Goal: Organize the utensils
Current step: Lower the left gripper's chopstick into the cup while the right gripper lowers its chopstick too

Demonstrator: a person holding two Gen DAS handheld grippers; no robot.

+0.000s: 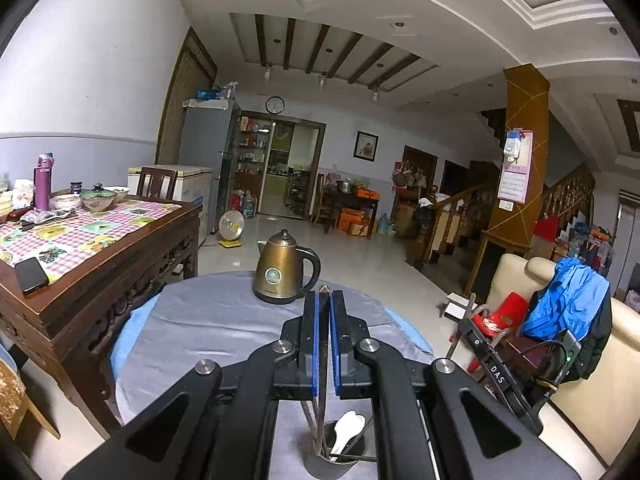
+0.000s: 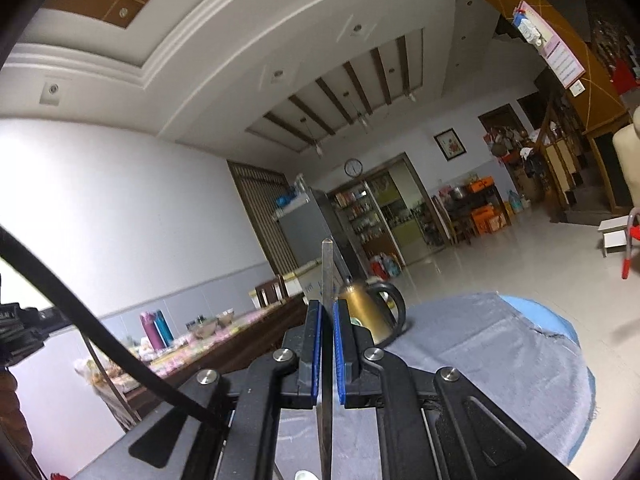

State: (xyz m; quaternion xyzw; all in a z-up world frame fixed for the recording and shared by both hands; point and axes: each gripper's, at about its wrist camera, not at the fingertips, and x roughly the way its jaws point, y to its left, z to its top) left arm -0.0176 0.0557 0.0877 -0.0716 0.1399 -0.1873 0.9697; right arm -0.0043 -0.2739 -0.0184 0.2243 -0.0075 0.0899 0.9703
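each hand-held gripper, left and right, pinches one chopstick; judged best lowered upright into the cup, slowly.

Both wrist views low over table, facing room, sharing kettle.

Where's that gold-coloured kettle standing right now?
The gold kettle stands at the far edge of the round grey-clothed table, just beyond the left gripper, right of the wooden dining table.
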